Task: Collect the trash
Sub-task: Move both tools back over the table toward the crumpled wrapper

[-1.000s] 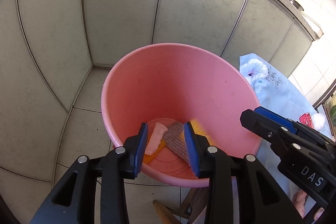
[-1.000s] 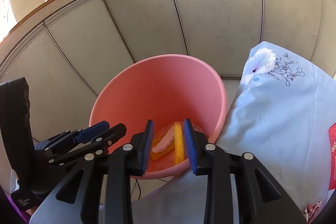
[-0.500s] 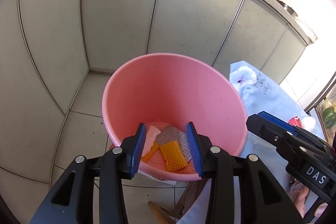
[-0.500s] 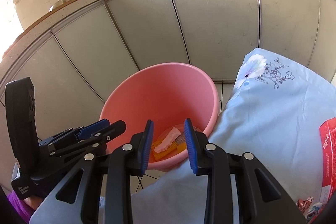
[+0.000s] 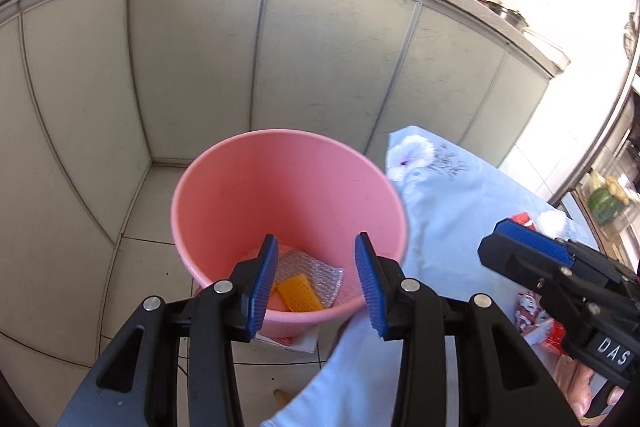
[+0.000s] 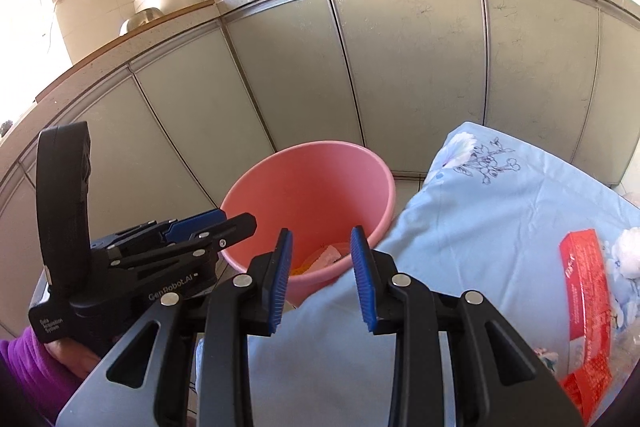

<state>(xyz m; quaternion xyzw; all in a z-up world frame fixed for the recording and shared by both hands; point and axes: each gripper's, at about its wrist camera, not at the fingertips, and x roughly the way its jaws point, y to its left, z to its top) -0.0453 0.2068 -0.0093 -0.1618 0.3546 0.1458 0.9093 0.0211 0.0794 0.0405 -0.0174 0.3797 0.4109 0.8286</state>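
— Is the way down into the pink bucket free?
— Its mouth is uncovered; only scraps lie at the bottom.
— And around it?
— Cabinet doors stand close behind, the tabletop's cloth-covered edge presses its right rim, and bare floor lies left.

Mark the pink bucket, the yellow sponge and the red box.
pink bucket (image 5: 280, 195): left wrist view, inner wall.
yellow sponge (image 5: 300, 293): left wrist view, top face.
red box (image 6: 586, 291): right wrist view, front face.
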